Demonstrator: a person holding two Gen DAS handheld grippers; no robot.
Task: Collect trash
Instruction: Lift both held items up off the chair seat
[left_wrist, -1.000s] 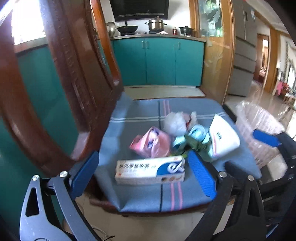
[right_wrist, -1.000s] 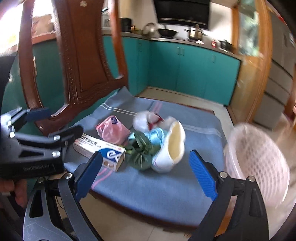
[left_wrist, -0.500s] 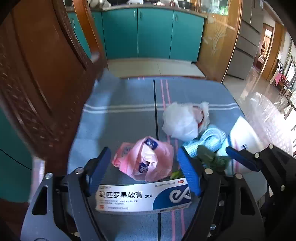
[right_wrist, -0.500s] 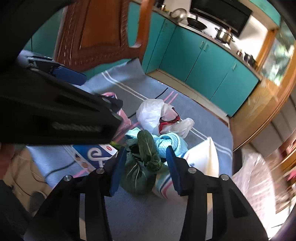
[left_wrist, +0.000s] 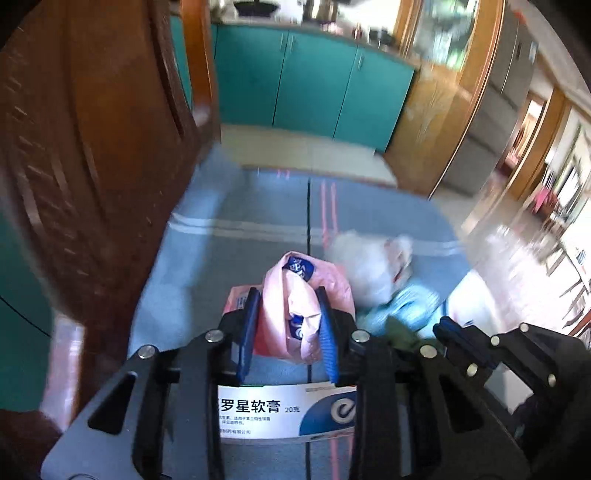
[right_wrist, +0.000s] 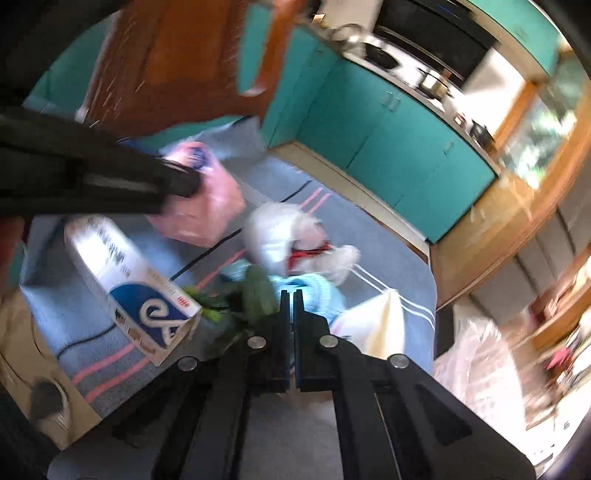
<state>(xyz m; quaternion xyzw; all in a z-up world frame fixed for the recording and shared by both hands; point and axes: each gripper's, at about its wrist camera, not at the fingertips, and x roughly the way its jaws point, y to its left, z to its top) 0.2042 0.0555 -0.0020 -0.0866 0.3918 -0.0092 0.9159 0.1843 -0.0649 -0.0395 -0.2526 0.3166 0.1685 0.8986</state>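
Note:
Trash lies on a blue-grey striped chair cushion (left_wrist: 236, 229). My left gripper (left_wrist: 288, 314) is shut on a crumpled pink plastic bag (left_wrist: 299, 291), which also shows in the right wrist view (right_wrist: 207, 206). A white and blue ointment box (left_wrist: 284, 410) lies just below it, also in the right wrist view (right_wrist: 133, 288). My right gripper (right_wrist: 291, 295) has its fingers nearly together, pinching the green leafy scrap (right_wrist: 258, 291) beside a light-blue wrapper (right_wrist: 317, 291). A white crumpled bag (right_wrist: 277, 236) and a white pouch (right_wrist: 376, 325) lie near.
The carved wooden chair back (left_wrist: 85, 147) rises at the left. A basket lined with clear plastic (right_wrist: 476, 350) stands on the floor right of the cushion. Teal kitchen cabinets (left_wrist: 310, 81) stand behind.
Both grippers closed: the left shut on the pink bag, the right narrowed onto the green scrap. Both views are blurred by motion and the pink bag looks lifted slightly.

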